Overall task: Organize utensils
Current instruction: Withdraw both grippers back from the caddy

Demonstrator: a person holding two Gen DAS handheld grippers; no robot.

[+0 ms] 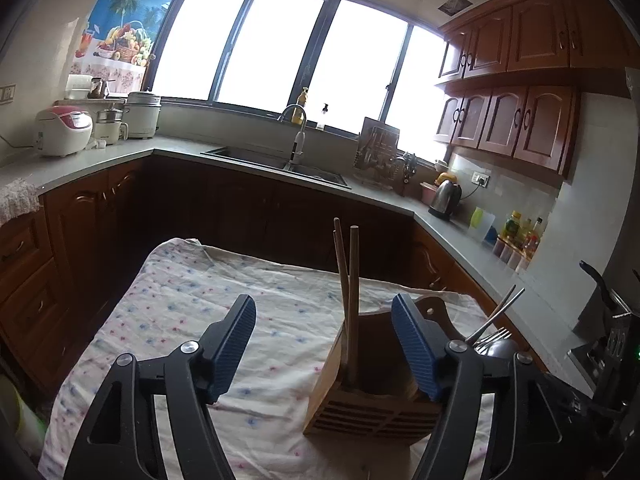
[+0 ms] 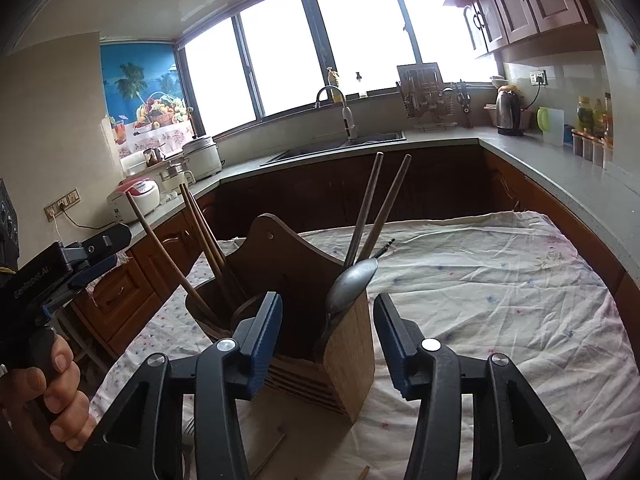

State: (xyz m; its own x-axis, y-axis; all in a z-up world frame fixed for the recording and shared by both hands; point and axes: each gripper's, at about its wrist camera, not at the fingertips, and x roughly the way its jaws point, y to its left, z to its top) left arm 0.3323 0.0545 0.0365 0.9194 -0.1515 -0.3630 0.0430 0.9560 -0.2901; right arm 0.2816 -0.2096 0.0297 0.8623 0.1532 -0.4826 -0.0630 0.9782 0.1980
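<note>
A wooden utensil holder (image 1: pixel 372 392) (image 2: pixel 344 344) stands on the cloth-covered table (image 1: pixel 180 300). Wooden chopsticks (image 1: pixel 347 292) (image 2: pixel 200 248) lean in its left compartment. A metal spoon (image 2: pixel 352 284) and two metal chopsticks (image 2: pixel 376 208) stand in its right compartment; forks and metal handles (image 1: pixel 494 326) show at the right in the left wrist view. My left gripper (image 1: pixel 324 344) is open and empty above the holder's left part; it also shows at the left edge of the right wrist view (image 2: pixel 86 264). My right gripper (image 2: pixel 326 332) is open and empty around the holder's front corner.
A fork (image 2: pixel 188 436) and a thin wooden stick (image 2: pixel 272 452) lie on the cloth near the holder's base. Kitchen counters ring the table, with a sink (image 1: pixel 280 164), a kettle (image 1: pixel 446 198), rice cookers (image 1: pixel 64 130) and bottles (image 1: pixel 520 236).
</note>
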